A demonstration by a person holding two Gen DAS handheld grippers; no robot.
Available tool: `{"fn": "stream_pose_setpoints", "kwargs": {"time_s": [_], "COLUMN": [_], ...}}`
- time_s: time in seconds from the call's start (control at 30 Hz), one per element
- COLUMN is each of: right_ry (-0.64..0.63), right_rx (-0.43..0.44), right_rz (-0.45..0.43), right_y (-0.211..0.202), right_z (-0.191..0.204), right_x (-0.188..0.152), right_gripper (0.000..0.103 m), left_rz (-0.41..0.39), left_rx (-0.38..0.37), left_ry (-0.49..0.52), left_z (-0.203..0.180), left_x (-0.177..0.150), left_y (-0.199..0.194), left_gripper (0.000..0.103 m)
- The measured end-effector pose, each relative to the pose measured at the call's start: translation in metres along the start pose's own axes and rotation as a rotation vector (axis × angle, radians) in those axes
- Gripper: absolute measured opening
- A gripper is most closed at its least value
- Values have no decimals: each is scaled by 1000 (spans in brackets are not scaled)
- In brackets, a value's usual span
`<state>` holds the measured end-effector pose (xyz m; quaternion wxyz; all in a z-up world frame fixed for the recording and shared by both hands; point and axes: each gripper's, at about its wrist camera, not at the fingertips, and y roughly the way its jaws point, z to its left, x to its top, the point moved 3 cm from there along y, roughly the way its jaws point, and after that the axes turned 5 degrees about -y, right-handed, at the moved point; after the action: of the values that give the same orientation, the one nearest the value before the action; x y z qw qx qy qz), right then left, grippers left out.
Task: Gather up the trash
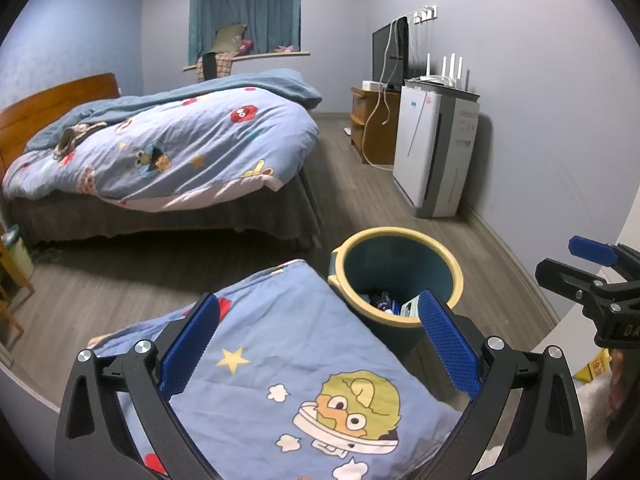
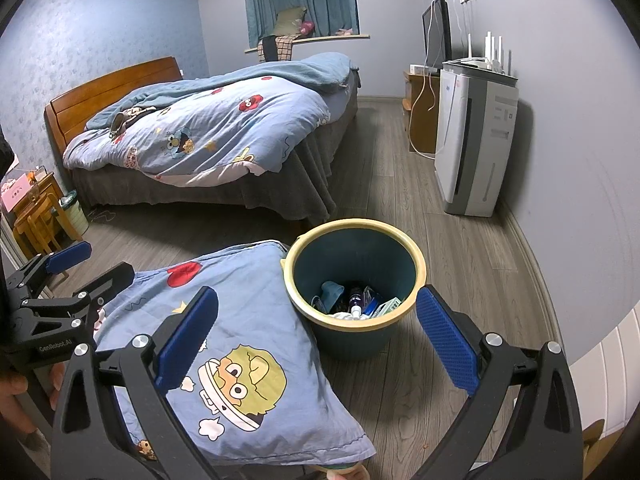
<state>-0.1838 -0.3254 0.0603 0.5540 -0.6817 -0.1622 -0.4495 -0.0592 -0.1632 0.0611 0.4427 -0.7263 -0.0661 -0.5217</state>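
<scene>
Bedroom with grey wood-look floor (image 2: pixel 400 208) and pale blue walls. The trash bin (image 2: pixel 354 276), teal with a cream rim, stands upright on the floor, mouth up, its long axis vertical, with bottles and wrappers at the bottom. A cartoon-print pillow (image 2: pixel 240 344) touches the bin's side, the bed (image 2: pixel 224 128) is well behind it, and an air purifier (image 2: pixel 472 148) stands by the wall. Left gripper (image 1: pixel 320 344) and right gripper (image 2: pixel 320 336) are both spread wide, nothing in them.
</scene>
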Motion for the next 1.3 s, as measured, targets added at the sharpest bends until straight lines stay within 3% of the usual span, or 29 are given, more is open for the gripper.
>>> {"fn": "stream_pose_setpoints", "kwargs": {"time_s": [1.3], "right_ry": [4], "right_rx": [1], "right_rz": [0], "right_y": [0], "right_z": [-3], "right_x": [0], "right_gripper": [98], "left_rz": [-25], "left_rx": [3], "left_ry": [5], "left_z": [-12], "left_x": [-1], "left_y": [-1], "left_gripper": [98]}}
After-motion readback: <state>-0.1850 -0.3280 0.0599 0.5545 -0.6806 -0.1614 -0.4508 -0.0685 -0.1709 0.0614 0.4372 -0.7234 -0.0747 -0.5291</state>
